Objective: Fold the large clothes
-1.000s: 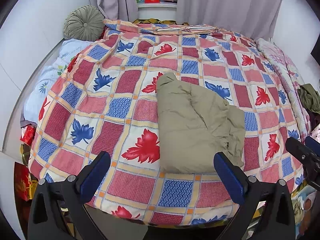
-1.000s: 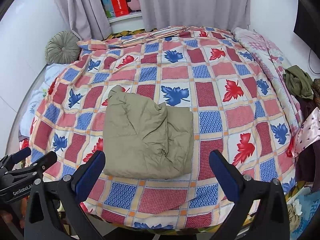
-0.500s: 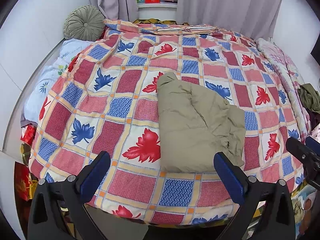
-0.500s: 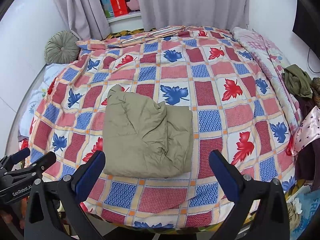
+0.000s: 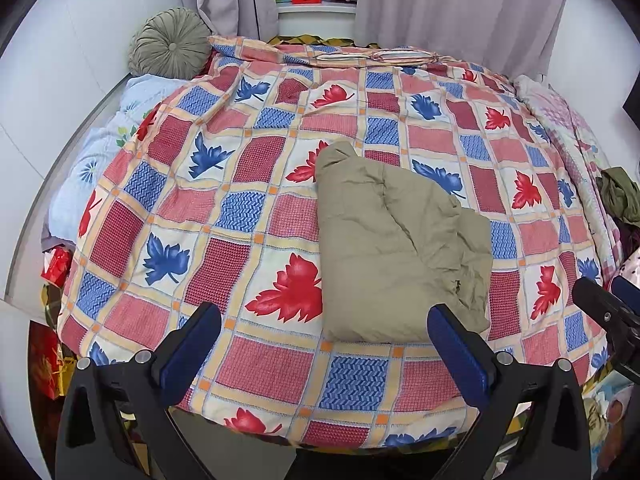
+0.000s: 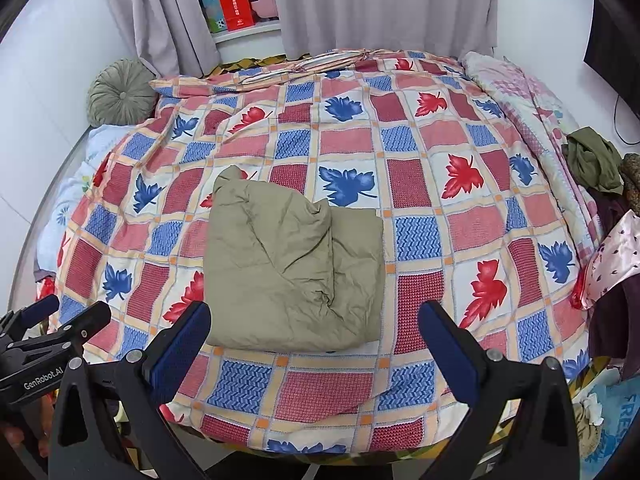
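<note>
Both grippers are just hanging low side by side with nothing in them. The left gripper (image 5: pixel 324 344) has its jaws spread wide, blue pads (image 5: pixel 458 350) facing each other. The right gripper (image 6: pixel 314 342) is the same, jaws wide apart, pointing forward.

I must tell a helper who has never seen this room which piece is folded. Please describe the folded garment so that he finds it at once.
Start from the bed's leaf-patterned quilt in red, blue and pink checks. Near its front edge lies the folded garment, a plain khaki, wrinkled bundle. It is the only unpatterned thing on the quilt; the darker green cloth is crumpled at the right edge.
</note>
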A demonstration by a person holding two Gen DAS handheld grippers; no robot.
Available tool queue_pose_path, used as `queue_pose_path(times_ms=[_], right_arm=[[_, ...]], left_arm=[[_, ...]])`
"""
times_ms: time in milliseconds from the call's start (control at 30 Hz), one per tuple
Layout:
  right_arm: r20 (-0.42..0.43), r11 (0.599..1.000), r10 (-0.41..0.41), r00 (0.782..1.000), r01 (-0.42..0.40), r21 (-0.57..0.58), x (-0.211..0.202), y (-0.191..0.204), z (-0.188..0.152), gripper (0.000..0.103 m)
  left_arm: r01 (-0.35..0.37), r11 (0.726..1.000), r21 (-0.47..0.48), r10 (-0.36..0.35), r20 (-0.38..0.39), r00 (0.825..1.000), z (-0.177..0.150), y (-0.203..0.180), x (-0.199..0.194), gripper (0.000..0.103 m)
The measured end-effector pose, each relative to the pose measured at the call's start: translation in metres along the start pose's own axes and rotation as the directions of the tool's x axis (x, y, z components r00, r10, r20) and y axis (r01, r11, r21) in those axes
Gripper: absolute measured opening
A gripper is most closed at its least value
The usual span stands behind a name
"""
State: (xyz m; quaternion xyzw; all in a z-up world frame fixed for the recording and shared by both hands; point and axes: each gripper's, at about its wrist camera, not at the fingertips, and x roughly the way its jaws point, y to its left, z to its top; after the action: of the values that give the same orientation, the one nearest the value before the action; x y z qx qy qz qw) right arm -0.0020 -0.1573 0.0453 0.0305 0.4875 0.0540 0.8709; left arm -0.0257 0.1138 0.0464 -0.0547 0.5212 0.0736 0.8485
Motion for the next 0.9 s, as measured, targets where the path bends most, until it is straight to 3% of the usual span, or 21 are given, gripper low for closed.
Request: queue_pose_path(times_ms=[900], right_arm=[[-0.001,1.0,0.001,1.0,-0.001,-0.001,0.001,0.0,0.0022,0.103]], left_arm=[[0.0,1.0,0.003,0.0,-0.002,1.0,0.0021,0.0001,0.0002,0.103]])
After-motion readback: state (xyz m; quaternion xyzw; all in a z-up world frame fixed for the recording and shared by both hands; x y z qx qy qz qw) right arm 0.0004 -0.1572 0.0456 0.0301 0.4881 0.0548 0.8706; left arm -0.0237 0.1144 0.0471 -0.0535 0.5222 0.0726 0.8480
